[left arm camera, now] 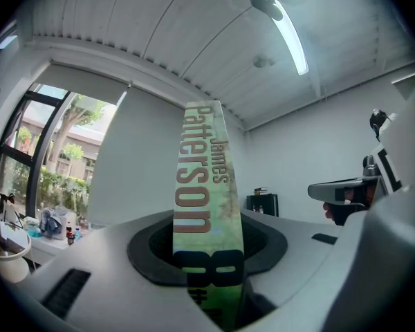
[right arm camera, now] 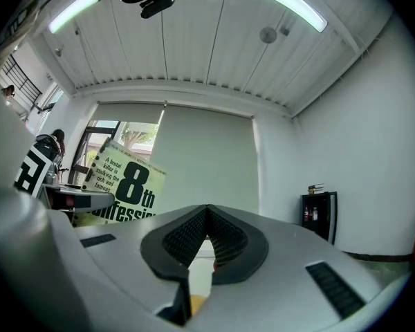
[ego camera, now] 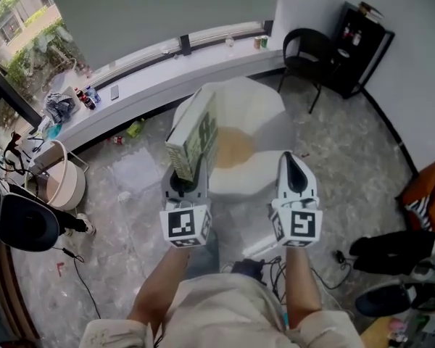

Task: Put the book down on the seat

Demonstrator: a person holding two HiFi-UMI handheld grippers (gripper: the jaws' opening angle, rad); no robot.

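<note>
The task was only partly done. The left gripper [ego camera: 188, 177] was clamped on the lower end of the book [ego camera: 193, 132], which stood upright between its jaws with the spine facing back along the gripper; the left gripper view showed the green spine filling the gap between the two pads. So the book was picked up and being carried, held in the air rather than resting on anything.

In the head view the seat [ego camera: 233, 148], a white chair with a tan cushion, lay at about 1 o'clock from the left gripper. The book's top leaned towards it and overlapped its near left edge. Whether the book was already over the cushion or just short of it could not be told from this steep angle. Nothing lay on the cushion.

The right gripper [ego camera: 290, 164] sat at 3 o'clock of the left one, level with it. Its jaws were closed tip to tip with nothing between them, and in its own view the book's cover showed off at 10 o'clock, clear of the pads.

By my reading, what remained was to bring the book fully above the cushion, tip it flat, lower it until it rested there and then open the left jaws.
</note>
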